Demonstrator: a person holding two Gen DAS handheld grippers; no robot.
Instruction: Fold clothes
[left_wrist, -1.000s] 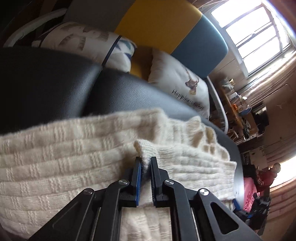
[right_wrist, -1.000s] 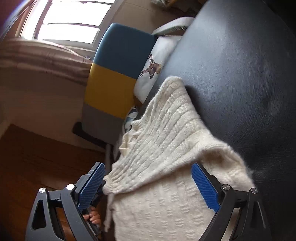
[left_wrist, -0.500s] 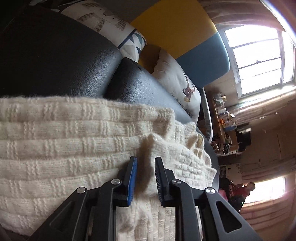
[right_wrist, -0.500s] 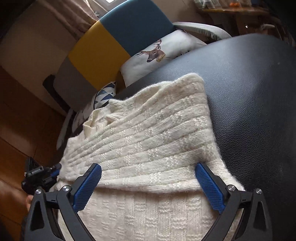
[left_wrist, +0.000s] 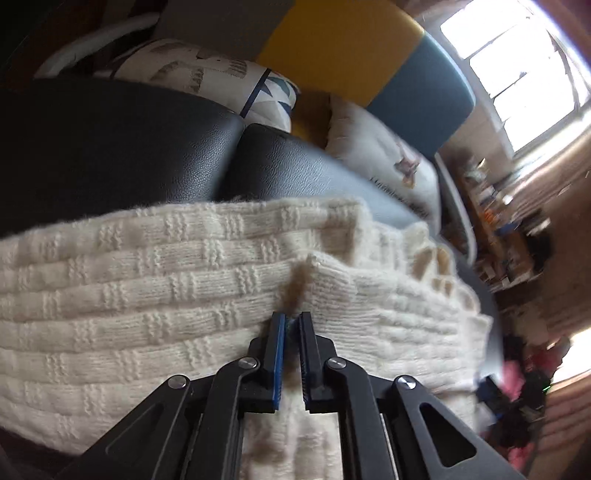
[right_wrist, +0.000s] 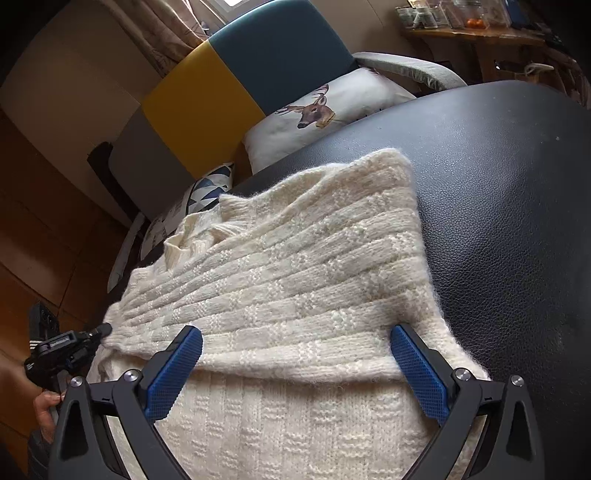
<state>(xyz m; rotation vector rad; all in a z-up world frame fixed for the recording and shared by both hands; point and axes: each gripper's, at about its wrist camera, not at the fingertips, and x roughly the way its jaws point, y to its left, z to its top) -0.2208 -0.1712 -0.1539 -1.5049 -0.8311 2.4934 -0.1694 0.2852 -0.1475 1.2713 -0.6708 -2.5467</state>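
Cream waffle-knit sweater folded on black leather — left gripper pinching its edge, right gripper spread wide.

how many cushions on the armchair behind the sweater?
2. The deer-print cushion leans against the chair's blue back; the triangle-print cushion sits lower, beside it, partly behind the sweater. More may be hidden.

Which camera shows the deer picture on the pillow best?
The right wrist view. There the deer pillow is sharp, and the deer's head and antlers show whole. In the left wrist view the same pillow is blurred, so the deer is only a small brown smudge.
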